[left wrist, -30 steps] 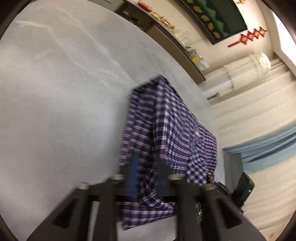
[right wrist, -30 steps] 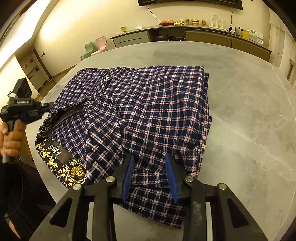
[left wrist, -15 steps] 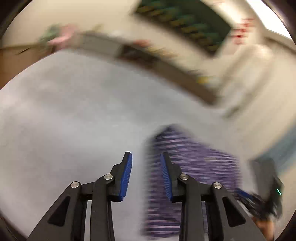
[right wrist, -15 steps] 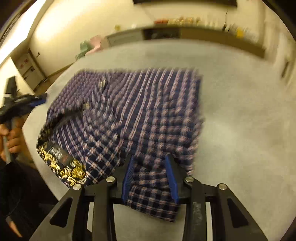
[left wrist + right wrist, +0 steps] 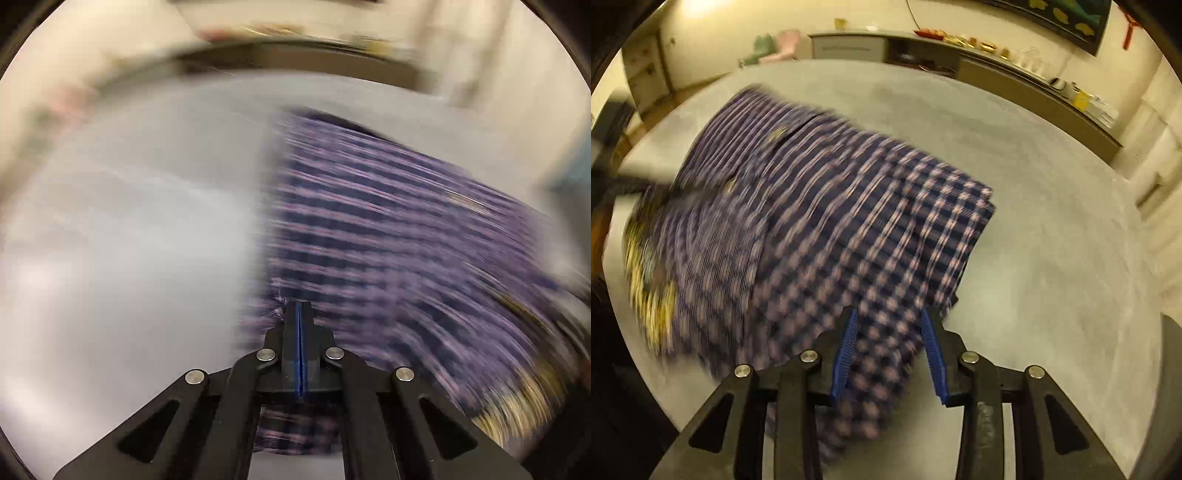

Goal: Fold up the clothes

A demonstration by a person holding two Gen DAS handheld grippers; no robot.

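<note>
Swung back over the shirt (image 5: 399, 236) on the table (image 5: 122, 236) with left gripper (image 5: 300, 306) pressed together, apparently empty. Right gripper (image 5: 890, 332) opening, fabric between. Best gripped at both near corners, then lifted evenly.

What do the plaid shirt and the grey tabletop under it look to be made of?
Navy-and-pink plaid shirt: soft woven fabric, probably cotton; it drapes and creases in layers. Round grey tabletop: hard, matte, mottled like stone or concrete; which one I cannot tell.
</note>
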